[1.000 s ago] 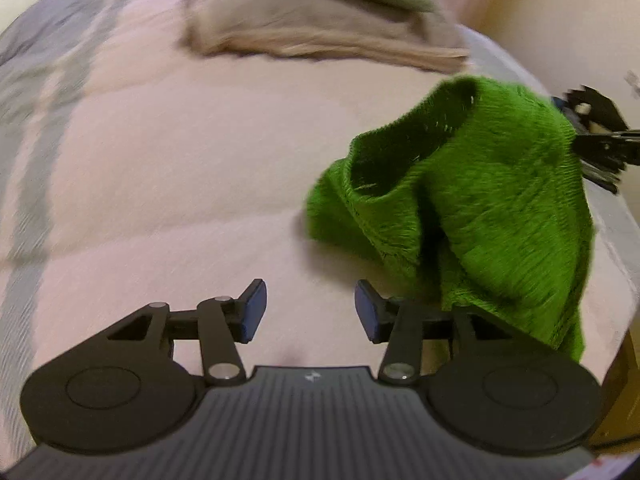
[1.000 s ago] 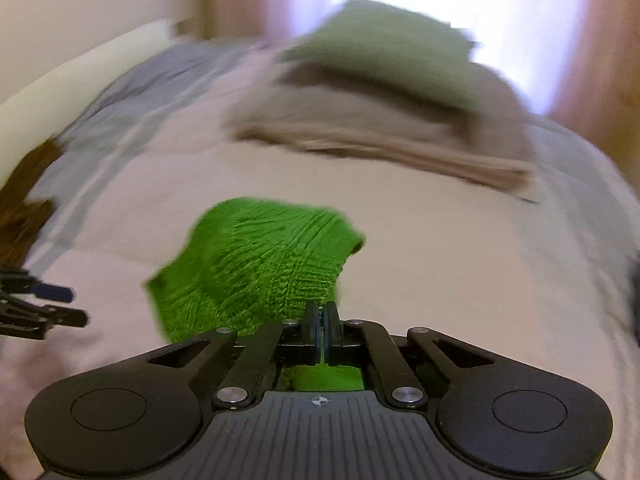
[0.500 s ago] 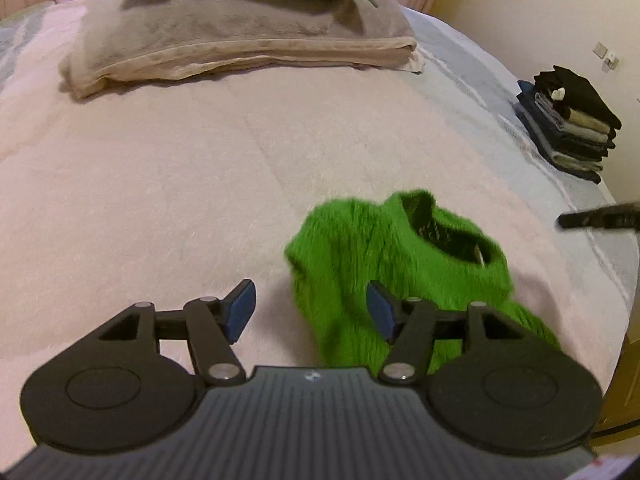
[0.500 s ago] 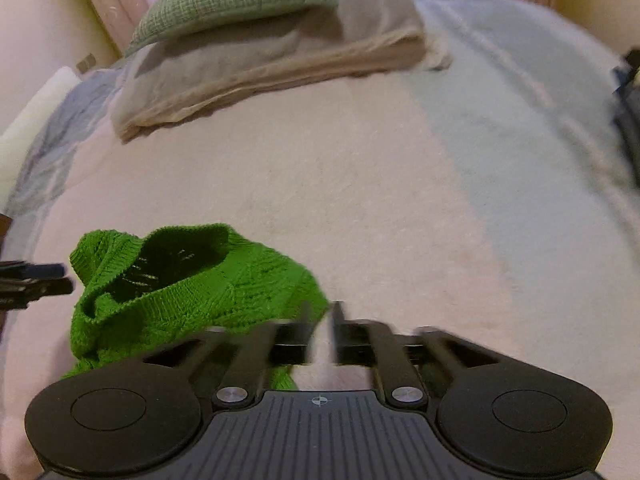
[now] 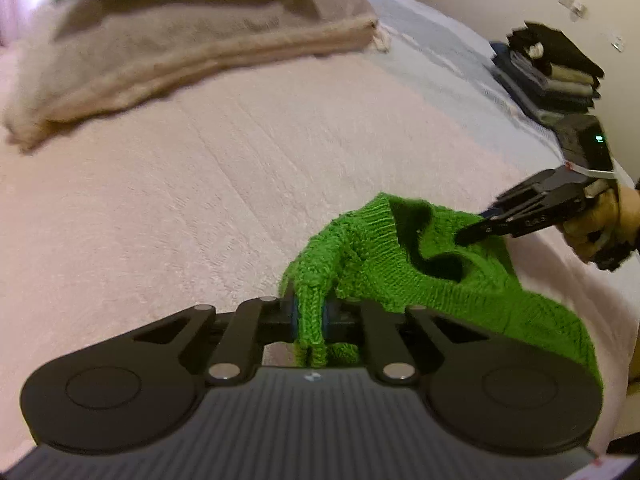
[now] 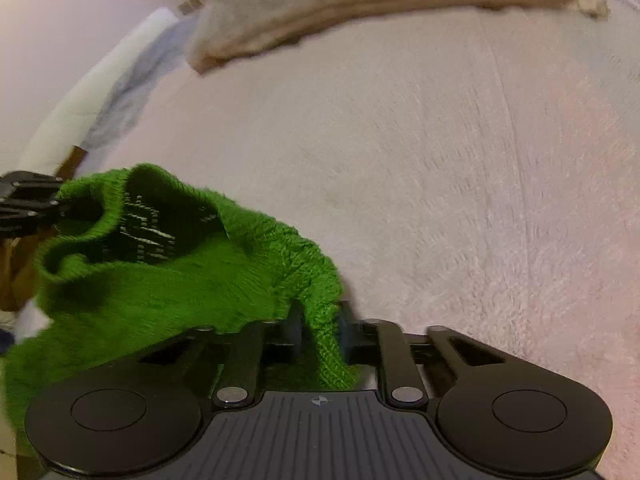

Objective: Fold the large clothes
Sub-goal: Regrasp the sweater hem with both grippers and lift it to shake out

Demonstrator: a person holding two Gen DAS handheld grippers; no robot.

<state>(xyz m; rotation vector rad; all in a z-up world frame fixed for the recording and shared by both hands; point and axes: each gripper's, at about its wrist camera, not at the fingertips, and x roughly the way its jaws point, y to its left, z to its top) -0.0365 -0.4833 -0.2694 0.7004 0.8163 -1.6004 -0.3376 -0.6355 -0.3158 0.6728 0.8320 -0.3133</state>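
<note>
A bright green knitted sweater (image 5: 404, 264) lies bunched near the front edge of a bed with a pale pink blanket (image 5: 200, 184). My left gripper (image 5: 310, 318) is shut on a fold of the sweater's edge. In the right wrist view the same sweater (image 6: 192, 264) spreads to the left, and my right gripper (image 6: 320, 330) is shut on another fold of it. The right gripper (image 5: 472, 234) also shows in the left wrist view, held by a hand, its tips at the sweater's neck opening. The left gripper (image 6: 52, 206) shows at the far left of the right wrist view.
Stacked pillows, grey-beige under a green one (image 5: 192, 36), lie at the head of the bed. A pile of folded dark clothes (image 5: 552, 68) sits at the bed's right side by the wall. Pillows (image 6: 360, 4) fill the top of the right wrist view.
Both grippers have closed on the sweater. Half a second ago the left one was open beside it and the right one had released it; one second ago the right one held it up.
</note>
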